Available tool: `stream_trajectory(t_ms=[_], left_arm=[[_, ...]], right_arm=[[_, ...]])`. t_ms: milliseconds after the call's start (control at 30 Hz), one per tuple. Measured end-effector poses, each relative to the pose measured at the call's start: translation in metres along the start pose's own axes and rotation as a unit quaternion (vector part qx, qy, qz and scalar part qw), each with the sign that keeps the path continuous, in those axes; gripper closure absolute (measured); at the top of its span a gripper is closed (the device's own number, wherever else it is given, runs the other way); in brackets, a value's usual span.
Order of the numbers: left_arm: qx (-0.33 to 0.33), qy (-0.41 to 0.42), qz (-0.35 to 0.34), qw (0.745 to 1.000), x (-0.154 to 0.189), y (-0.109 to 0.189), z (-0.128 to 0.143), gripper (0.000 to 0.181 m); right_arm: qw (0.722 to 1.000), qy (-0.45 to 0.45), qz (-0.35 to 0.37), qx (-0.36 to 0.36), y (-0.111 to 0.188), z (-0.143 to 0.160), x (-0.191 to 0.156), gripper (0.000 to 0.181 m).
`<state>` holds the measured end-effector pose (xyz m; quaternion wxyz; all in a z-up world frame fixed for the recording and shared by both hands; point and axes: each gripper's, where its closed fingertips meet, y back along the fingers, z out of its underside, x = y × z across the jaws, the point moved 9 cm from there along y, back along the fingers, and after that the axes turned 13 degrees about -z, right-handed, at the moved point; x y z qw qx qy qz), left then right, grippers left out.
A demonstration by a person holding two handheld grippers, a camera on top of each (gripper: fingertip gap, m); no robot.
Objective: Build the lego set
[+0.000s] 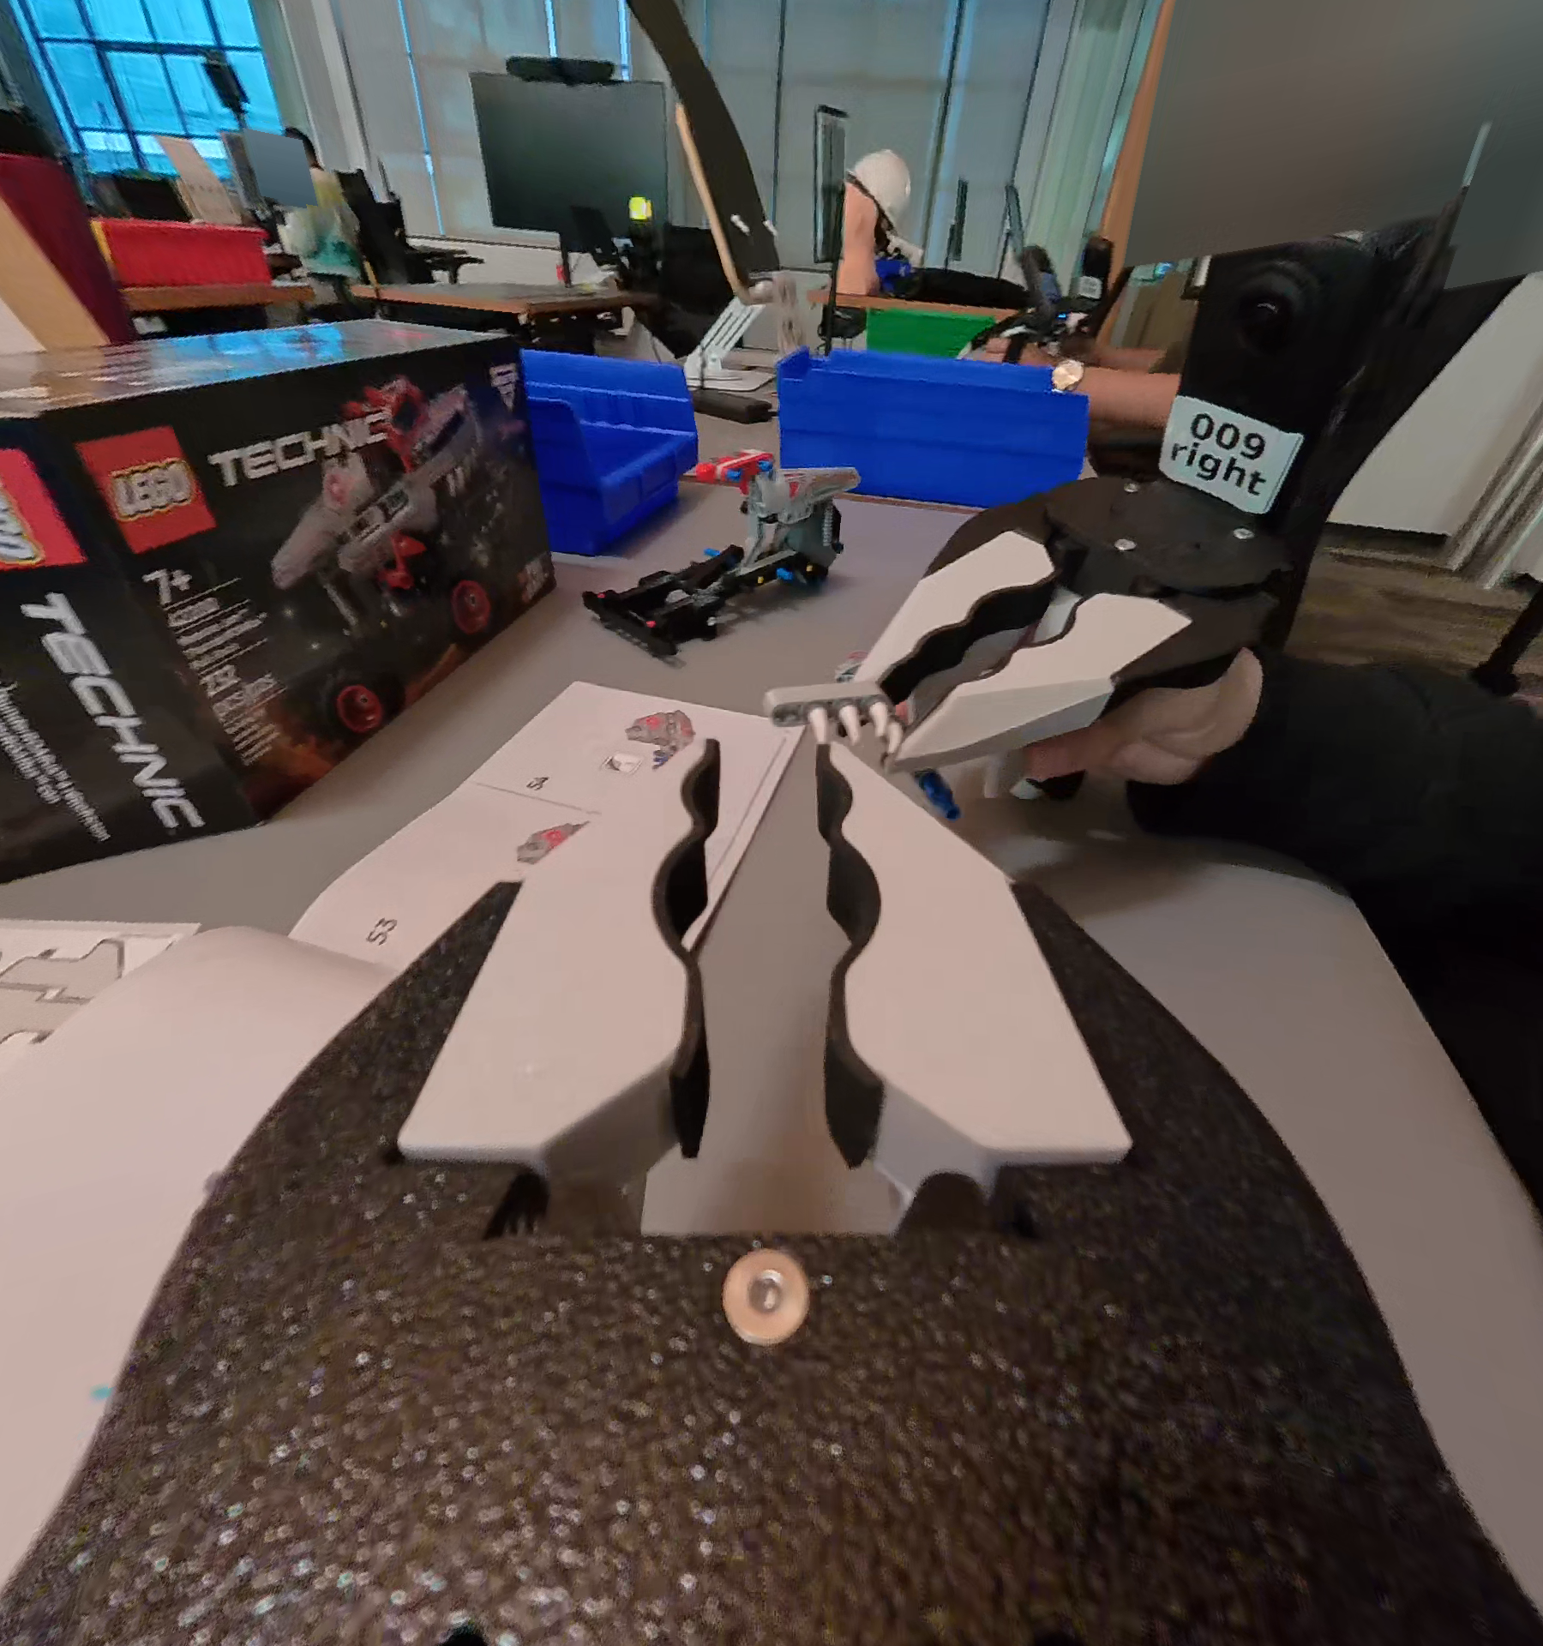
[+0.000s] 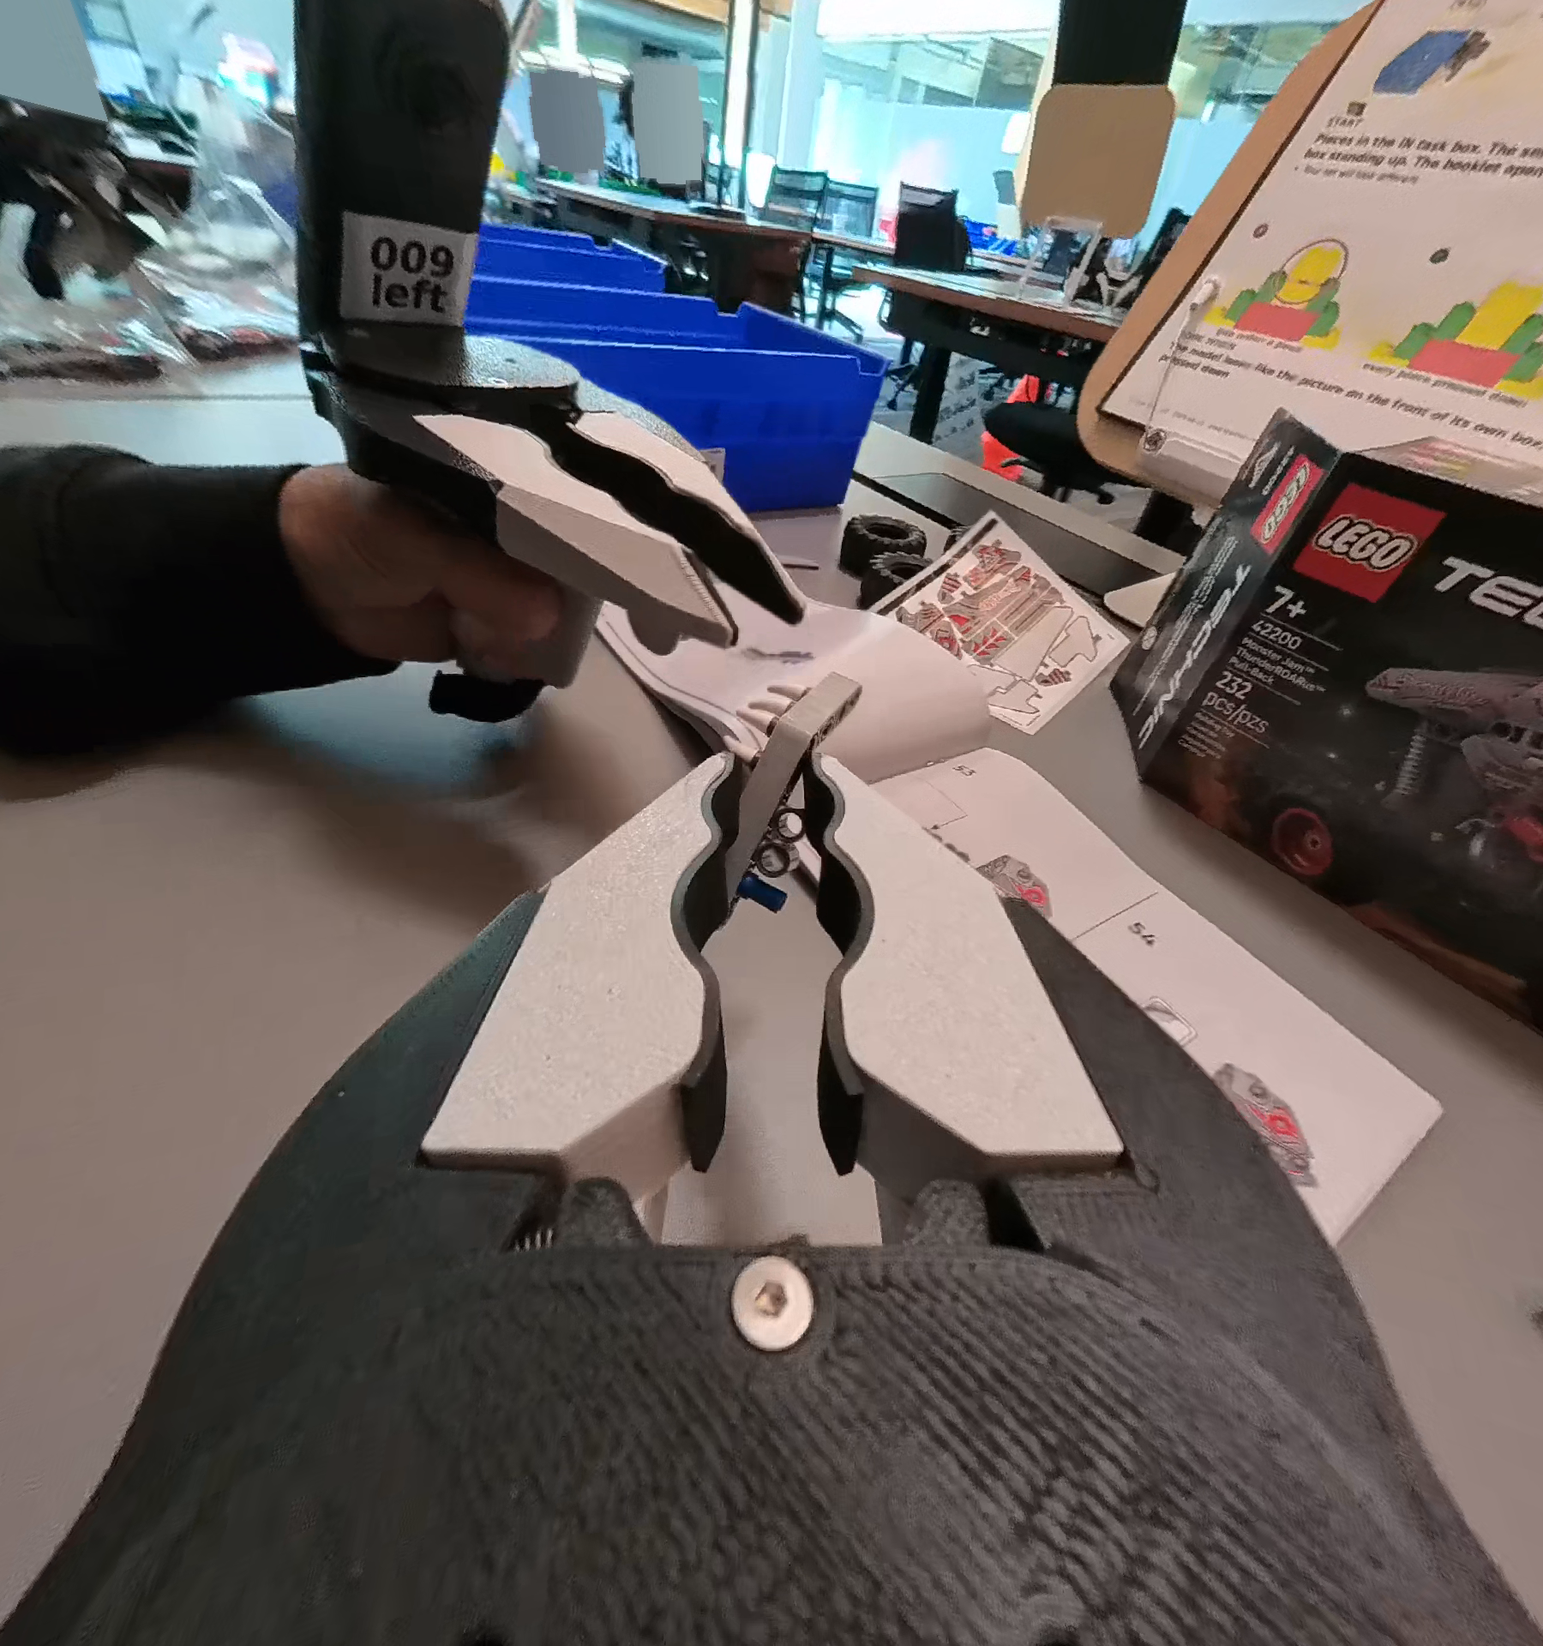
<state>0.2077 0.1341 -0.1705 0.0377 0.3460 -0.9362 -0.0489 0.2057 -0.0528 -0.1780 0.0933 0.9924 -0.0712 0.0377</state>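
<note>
My right gripper (image 2: 772,770) is shut on a grey beam (image 2: 808,721) with white teeth and a blue pin (image 2: 757,891), held above the open instruction booklet (image 2: 1106,935). In the left wrist view the right gripper (image 1: 884,726) holds the toothed beam (image 1: 826,708) just beyond my left gripper (image 1: 768,757), which is open and empty over the booklet (image 1: 572,802). The left gripper (image 2: 763,623) also shows in the right wrist view, up and to the left of the beam. The partly built black and grey model (image 1: 732,570) stands farther back on the table.
The set's box (image 1: 216,570) stands at the left, and shows at the right in the right wrist view (image 2: 1374,712). Blue bins (image 1: 928,419) stand behind the model. A sticker sheet (image 2: 1008,623) and black tyres (image 2: 875,543) lie past the booklet. A propped board (image 2: 1374,223) stands behind the box. The grippers are tip to tip, or close to it.
</note>
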Motion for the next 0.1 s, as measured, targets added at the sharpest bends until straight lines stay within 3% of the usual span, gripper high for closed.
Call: stream_trajectory(t_ms=[100], left_arm=[[-0.001,-0.009,-0.013,1.000,-0.0039,0.0041,-0.0001,0.160]], right_arm=[[0.999,-0.011,-0.031,-0.003,0.0003,0.0006,-0.0008,0.169]])
